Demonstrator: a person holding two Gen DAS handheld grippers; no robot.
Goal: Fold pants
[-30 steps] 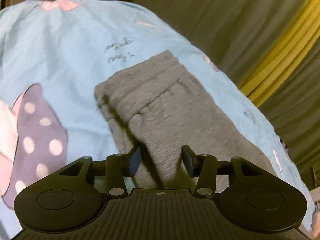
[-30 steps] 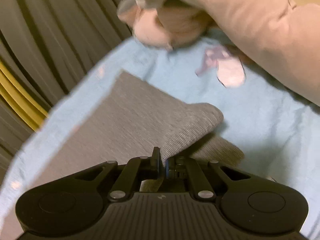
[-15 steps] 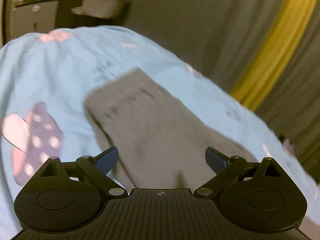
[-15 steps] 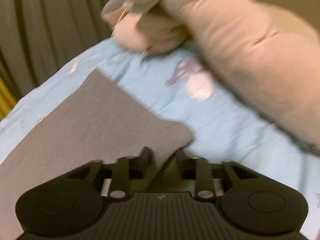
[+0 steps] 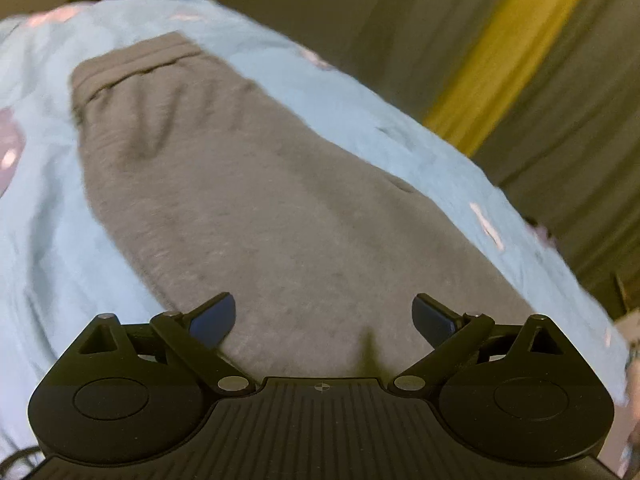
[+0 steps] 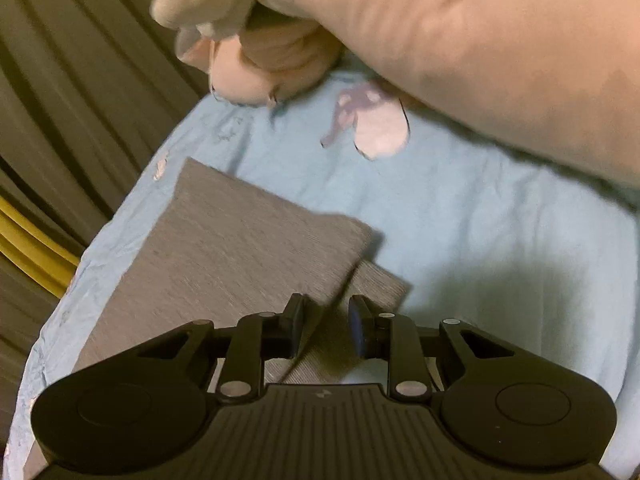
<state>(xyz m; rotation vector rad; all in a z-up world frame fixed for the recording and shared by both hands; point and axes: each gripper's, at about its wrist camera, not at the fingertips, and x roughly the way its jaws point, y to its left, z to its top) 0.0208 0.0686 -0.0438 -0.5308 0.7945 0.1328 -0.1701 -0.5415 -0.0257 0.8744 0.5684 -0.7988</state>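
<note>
Grey pants (image 5: 256, 200) lie flat on a light blue bedsheet (image 5: 40, 216), waistband at the far end in the left wrist view. My left gripper (image 5: 323, 316) is wide open and empty just above the cloth. In the right wrist view the pants (image 6: 240, 248) lie folded, one layer over another, with a corner pointing right. My right gripper (image 6: 326, 326) is open a little, its fingers on either side of the top layer's edge, not clamping it.
The person's other arm in a pink sleeve (image 6: 460, 48) and gloved hand (image 6: 248, 40) reach over the bed at the top of the right wrist view. Grey curtains (image 5: 400, 20) with a yellow stripe (image 5: 508, 56) hang beside the bed's edge.
My right gripper opened and let go of the pants' edge, which dropped flat. My left gripper opened wide and drew back along the pants.
</note>
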